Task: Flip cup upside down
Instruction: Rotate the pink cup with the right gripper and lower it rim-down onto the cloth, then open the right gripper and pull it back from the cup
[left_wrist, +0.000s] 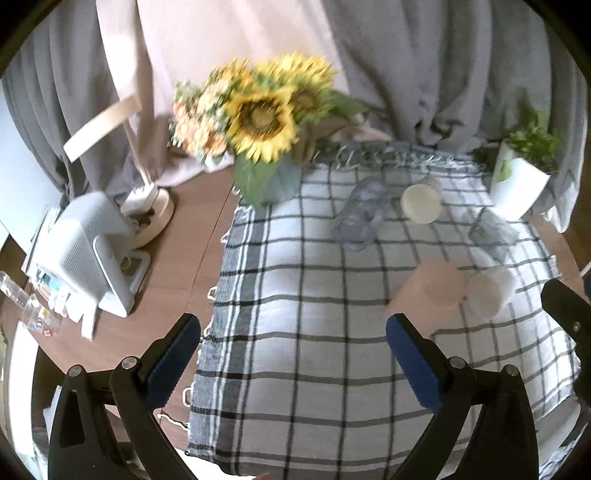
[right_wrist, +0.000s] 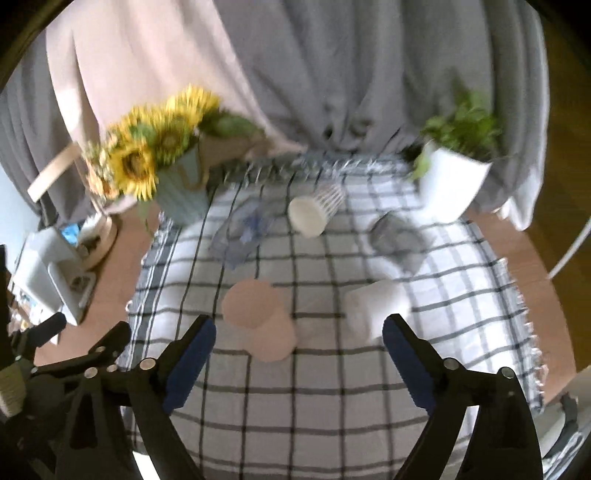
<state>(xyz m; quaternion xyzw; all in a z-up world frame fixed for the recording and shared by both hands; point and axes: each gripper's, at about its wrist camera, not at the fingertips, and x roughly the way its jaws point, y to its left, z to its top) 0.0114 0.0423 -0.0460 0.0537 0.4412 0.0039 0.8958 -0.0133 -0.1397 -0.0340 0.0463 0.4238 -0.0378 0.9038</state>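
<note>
Approach step, I judge; both the left gripper (left_wrist: 293, 354) and right gripper (right_wrist: 299, 354) hover with fingers apart, holding nothing; the pink cup (right_wrist: 258, 317) lies on its side on the checked cloth (right_wrist: 295, 406), just ahead of the right gripper, a white cup (right_wrist: 375, 306) beside it; next comes closing on one cup; only the left view shows the fan (left_wrist: 88, 254).
</note>
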